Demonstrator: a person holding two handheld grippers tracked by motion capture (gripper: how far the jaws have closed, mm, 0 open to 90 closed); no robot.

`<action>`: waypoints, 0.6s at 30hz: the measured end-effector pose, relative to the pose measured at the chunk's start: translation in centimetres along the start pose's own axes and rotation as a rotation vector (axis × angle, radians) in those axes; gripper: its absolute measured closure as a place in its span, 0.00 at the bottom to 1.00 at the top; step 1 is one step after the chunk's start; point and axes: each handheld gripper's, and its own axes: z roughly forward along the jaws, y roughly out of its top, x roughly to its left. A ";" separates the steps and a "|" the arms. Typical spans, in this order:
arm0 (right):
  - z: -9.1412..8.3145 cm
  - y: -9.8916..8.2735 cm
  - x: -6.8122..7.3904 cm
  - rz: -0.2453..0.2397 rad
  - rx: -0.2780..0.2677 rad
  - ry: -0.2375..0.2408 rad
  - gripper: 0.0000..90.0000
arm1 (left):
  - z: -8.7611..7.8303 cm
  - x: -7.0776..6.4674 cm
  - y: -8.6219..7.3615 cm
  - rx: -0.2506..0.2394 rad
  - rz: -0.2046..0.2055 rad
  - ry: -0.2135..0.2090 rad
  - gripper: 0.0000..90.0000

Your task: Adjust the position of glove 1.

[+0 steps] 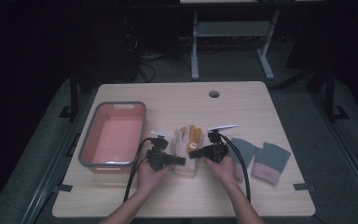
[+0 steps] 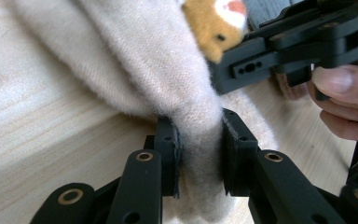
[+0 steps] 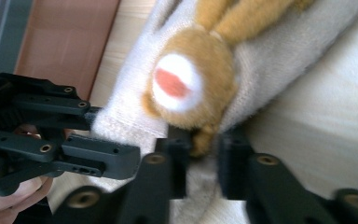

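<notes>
I've got the cream glove (image 1: pixel 185 156) mid-table, w/ its orange animal patch (image 1: pixel 192 139) facing up. My left gripper (image 2: pixel 199 158) is clamped on the glove's cuff fabric; my right gripper (image 3: pixel 200 161) pinches the cuff edge just below the patch. Pink bin (image 1: pixel 113 134) sits just left of my left hand. Grey gloves (image 1: pixel 261 158) lie right of my right hand, apart from the cream one.

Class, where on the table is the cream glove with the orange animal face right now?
In the high view the cream glove lies centre-front on the table, between the pink bin and the grey gloves, pinched by the left gripper and right gripper.
</notes>
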 end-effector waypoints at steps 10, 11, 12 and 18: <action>-2.8 1.5 3.4 -0.100 -0.060 0.003 0.93 | -3.5 -1.2 1.9 -0.086 0.042 -0.043 0.80; -3.0 1.7 3.8 -0.109 -0.069 0.004 0.93 | -3.9 -1.2 2.1 -0.092 0.045 -0.046 0.80; -3.2 1.9 4.1 -0.118 -0.072 0.004 0.93 | -4.3 -1.3 2.3 -0.098 0.045 -0.049 0.80; -4.2 3.1 6.1 -0.155 -0.103 0.017 0.93 | -6.3 -1.6 3.2 -0.140 0.065 -0.057 0.80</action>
